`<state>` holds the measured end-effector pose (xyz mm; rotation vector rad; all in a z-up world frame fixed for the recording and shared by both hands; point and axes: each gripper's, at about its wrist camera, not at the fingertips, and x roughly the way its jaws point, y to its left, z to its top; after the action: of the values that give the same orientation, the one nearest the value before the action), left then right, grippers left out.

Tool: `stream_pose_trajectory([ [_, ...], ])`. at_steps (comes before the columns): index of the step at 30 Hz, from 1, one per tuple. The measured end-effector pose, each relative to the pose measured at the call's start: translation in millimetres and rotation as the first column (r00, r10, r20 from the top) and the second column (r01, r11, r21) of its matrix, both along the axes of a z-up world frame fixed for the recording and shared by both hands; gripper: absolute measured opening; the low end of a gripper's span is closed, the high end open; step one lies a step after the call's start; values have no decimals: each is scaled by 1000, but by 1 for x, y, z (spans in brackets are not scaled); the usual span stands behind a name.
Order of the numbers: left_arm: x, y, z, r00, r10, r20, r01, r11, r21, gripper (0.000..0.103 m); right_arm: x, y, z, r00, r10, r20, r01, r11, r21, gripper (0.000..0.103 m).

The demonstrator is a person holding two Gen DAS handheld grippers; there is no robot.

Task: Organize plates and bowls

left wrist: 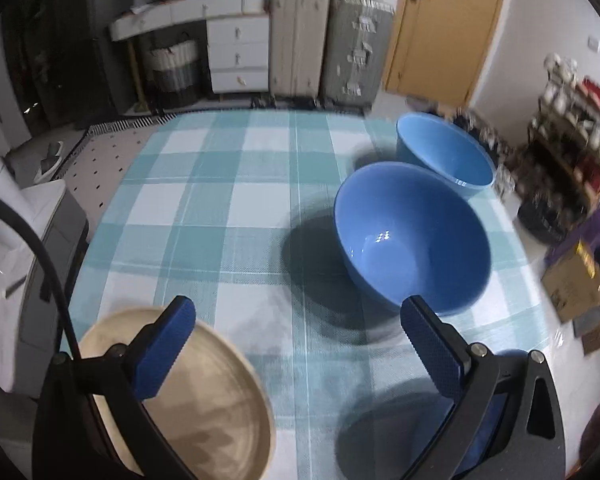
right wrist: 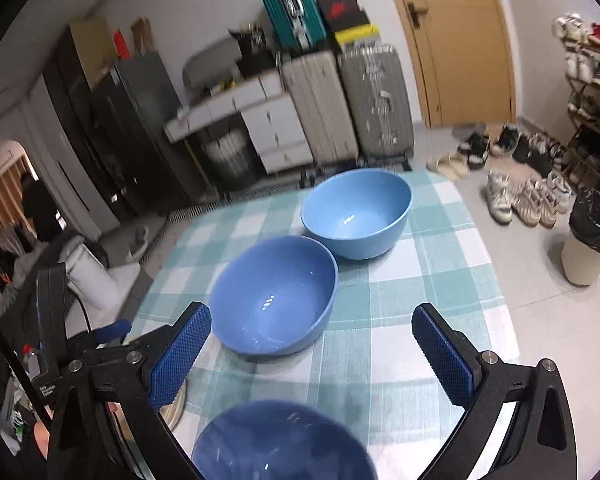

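A medium-blue bowl [left wrist: 412, 236] [right wrist: 274, 294] stands mid-table, and a lighter blue bowl [left wrist: 444, 152] [right wrist: 356, 212] sits just behind it. A dark blue bowl [right wrist: 284, 442] lies at the near edge, below my open right gripper [right wrist: 312, 340], whose fingers hold nothing. A beige plate [left wrist: 204, 396] rests at the near left, under the left finger [left wrist: 164, 352] of my open left gripper [left wrist: 300, 344]. The left gripper's right finger reaches the near rim of the medium-blue bowl. In the right wrist view the other gripper's body [right wrist: 56, 344] shows at the left edge.
The table carries a teal-and-white checked cloth [left wrist: 228, 184] [right wrist: 420, 280]. Behind stand suitcases [left wrist: 328, 40], white drawers [left wrist: 240, 52] and a wooden door [left wrist: 448, 24]. Shoes [right wrist: 520, 196] and a lined bin [right wrist: 592, 236] are on the floor to the right. A person stands far left [right wrist: 40, 208].
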<state>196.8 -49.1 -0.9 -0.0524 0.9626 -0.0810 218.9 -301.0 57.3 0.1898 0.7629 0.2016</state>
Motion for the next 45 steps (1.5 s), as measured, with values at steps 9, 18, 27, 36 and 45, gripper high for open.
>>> stream_pose_trajectory([
  [9,57,-16,-14,989,-35,-143,29,999,-45,103,93,-5,-47,964,-17,-264,33,998,57,102],
  [18,87,-38,-43,967,-78,-243,61,995,-78,102,125,4,-92,918,23,-397,5,998,69,100],
  [27,95,-42,-57,962,-101,-254,71,989,-126,97,141,8,-118,889,25,-458,-3,999,49,70],
  [36,98,-47,-66,945,-154,-289,118,984,-137,43,144,15,-124,880,22,-474,-9,1000,30,32],
  [45,97,-41,-67,944,-161,-289,123,982,-145,9,142,22,-122,882,7,-470,-20,1000,-22,9],
])
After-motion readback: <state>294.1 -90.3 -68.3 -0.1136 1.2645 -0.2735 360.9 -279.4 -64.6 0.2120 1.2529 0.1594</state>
